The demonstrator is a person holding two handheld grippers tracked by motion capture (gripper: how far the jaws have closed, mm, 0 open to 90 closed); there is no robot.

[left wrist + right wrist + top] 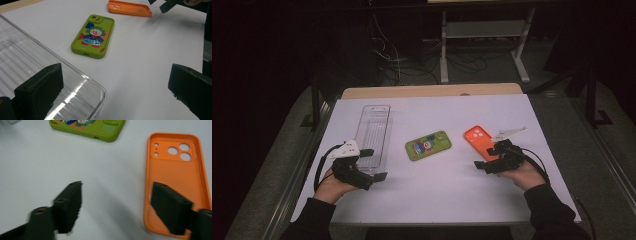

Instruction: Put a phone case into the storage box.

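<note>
An orange phone case [478, 140] lies hollow side up on the white table [437, 190], right of centre. A green phone case [428, 145] with a cartoon clown lies in the middle. My right gripper [486, 157] is at the orange case's near end. In the right gripper view this gripper [120, 205] stands open, one jaw over the orange case [175, 170] and the other over bare table, gripping nothing. My left gripper [373, 164] is open by the near end of a clear plastic tray [373, 135]. In the left gripper view one jaw hangs over the tray's corner [82, 82].
The table's wooden far edge [432, 91] borders a dark floor with cables and a white desk frame [484, 30]. Bare white surface lies between the green case [93, 35] and the near table edge. The tray holds nothing.
</note>
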